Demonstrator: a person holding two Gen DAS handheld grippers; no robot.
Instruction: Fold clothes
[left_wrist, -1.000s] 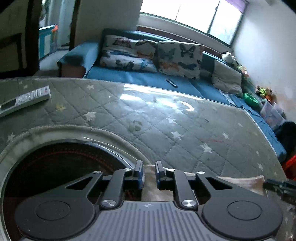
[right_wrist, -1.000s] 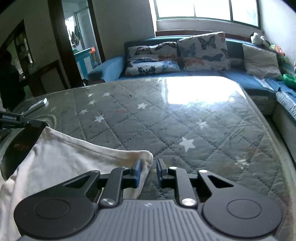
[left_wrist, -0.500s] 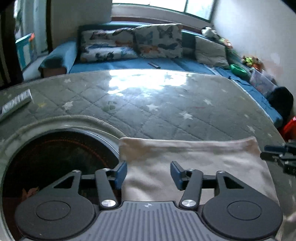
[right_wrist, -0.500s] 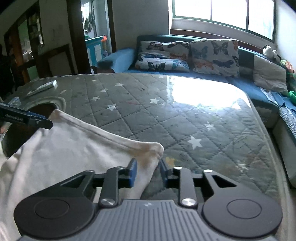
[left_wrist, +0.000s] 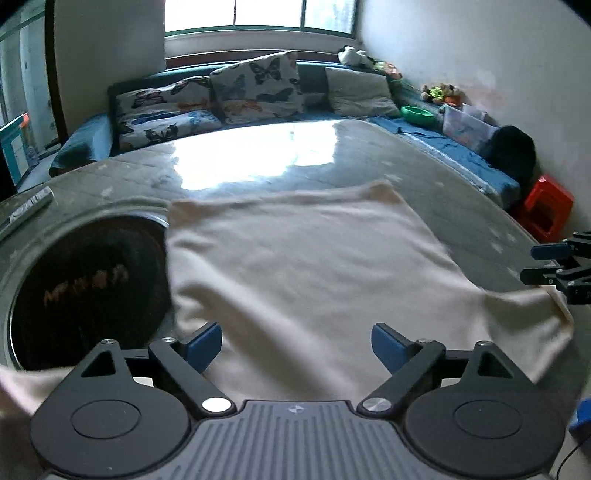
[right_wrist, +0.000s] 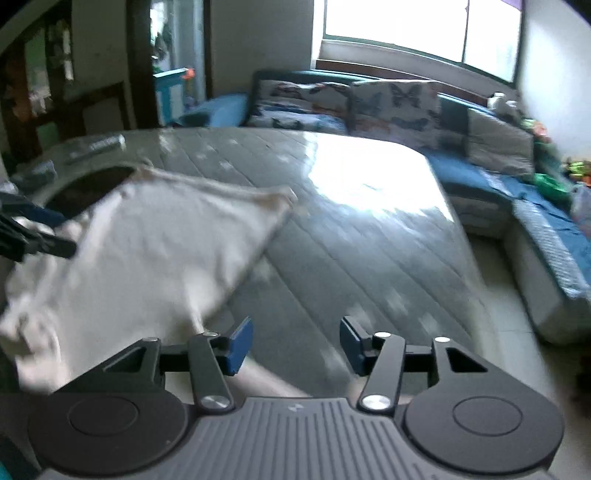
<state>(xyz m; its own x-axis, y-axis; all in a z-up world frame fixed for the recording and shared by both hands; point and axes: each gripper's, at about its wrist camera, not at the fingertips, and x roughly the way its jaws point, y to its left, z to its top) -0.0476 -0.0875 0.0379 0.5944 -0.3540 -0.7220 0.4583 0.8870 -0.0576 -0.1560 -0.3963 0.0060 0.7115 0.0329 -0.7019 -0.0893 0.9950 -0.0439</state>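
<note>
A cream garment (left_wrist: 306, 273) lies spread flat on the grey star-quilted mattress (left_wrist: 461, 192), its left edge over a dark round opening. My left gripper (left_wrist: 295, 345) hovers at its near edge with the jaws opening wide; cloth shows below the gap, but the pads do not press it. In the right wrist view the garment (right_wrist: 147, 243) lies to the left. My right gripper (right_wrist: 295, 345) is off its right edge, jaws opening over blurred mattress, nothing gripped. The right gripper (left_wrist: 541, 264) also shows by the garment's right corner.
A dark round opening (left_wrist: 85, 280) sits in the mattress at the left, with a remote control (left_wrist: 26, 210) beyond it. A blue sofa with butterfly cushions (left_wrist: 255, 88) runs along the far side. A red stool (left_wrist: 543, 210) stands on the floor at the right.
Both grippers have let go of the garment's far corners, opened, and drawn back toward its near edge. The garment now lies spread out flat.
</note>
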